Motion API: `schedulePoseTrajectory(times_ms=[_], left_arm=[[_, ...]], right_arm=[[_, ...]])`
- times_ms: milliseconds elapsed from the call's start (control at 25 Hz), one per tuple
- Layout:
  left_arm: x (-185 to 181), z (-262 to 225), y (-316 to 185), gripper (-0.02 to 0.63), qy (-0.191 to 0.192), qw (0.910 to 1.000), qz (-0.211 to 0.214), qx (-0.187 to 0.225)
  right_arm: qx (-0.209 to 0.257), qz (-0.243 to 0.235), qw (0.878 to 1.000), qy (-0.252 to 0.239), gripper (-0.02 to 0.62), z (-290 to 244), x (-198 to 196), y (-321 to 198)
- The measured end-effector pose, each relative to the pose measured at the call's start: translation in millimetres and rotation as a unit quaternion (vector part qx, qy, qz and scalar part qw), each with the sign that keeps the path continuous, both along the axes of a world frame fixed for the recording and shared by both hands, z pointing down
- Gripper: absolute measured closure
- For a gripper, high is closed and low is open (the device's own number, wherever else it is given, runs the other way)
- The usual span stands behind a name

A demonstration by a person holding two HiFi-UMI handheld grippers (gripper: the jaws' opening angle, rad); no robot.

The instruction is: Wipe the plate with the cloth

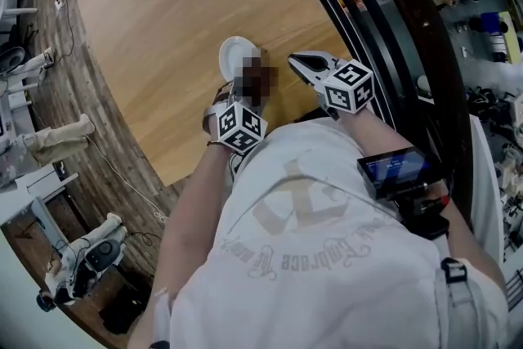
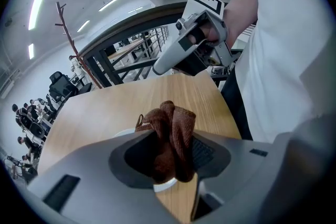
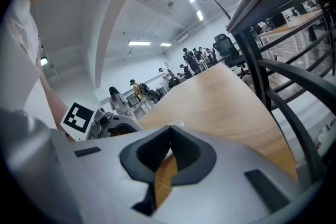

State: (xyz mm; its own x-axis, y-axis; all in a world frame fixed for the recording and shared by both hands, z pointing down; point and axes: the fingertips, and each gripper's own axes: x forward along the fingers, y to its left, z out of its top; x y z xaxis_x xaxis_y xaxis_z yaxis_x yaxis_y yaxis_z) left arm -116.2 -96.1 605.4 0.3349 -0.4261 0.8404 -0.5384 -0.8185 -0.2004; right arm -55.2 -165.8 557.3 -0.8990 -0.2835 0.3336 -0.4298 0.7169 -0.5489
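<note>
A small white plate (image 1: 236, 55) lies on the wooden table (image 1: 163, 20), just ahead of my left gripper (image 1: 245, 98). That gripper is shut on a bunched brown cloth (image 2: 170, 139), which hangs over the plate's near rim (image 2: 164, 184). In the head view the cloth is behind a mosaic patch. My right gripper (image 1: 304, 65) is to the right of the plate, held above the table, its jaws shut with nothing between them (image 3: 169, 150). The right gripper (image 2: 189, 44) also shows in the left gripper view, and the left gripper's body (image 3: 107, 126) shows in the right gripper view.
A dark metal railing (image 1: 384, 37) runs along the table's right edge, close to my right gripper. The table's far and left parts hold nothing else. Chairs and people (image 3: 189, 57) are in the distance across the room. Equipment lies on the floor (image 1: 82, 257) at the left.
</note>
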Motion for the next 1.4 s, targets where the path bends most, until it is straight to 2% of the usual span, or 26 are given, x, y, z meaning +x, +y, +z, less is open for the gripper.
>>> schedulePoseTrajectory(times_ms=[200,440,800,1040,1400], left_arm=[[-0.8,3.9,-13.4,0.436,-0.012,0.9999,-0.004,0.001],[-36.3,6.8,-8.0,0.436,-0.047,0.9985,-0.029,-0.001],[-74.0,5.0,-1.7,0.436,-0.088,0.9955,-0.032,0.004],[-60.1,9.9,-2.0,0.437,-0.095,0.9954,-0.006,-0.002],[-24.7,7.1,-20.2,0.436,-0.072,0.9971,0.021,0.007]], right_arm=[[-0.003,0.0,1.0,0.002,0.581,2.7,2.0,-7.4],[-0.001,-0.007,1.0,0.003,0.581,3.2,-0.4,-5.2],[-0.004,-0.024,1.0,0.002,0.581,3.6,-11.7,-1.3],[-0.008,-0.021,1.0,0.001,0.581,5.3,-9.8,-0.8],[-0.015,-0.014,1.0,0.001,0.581,6.8,-5.1,-3.9]])
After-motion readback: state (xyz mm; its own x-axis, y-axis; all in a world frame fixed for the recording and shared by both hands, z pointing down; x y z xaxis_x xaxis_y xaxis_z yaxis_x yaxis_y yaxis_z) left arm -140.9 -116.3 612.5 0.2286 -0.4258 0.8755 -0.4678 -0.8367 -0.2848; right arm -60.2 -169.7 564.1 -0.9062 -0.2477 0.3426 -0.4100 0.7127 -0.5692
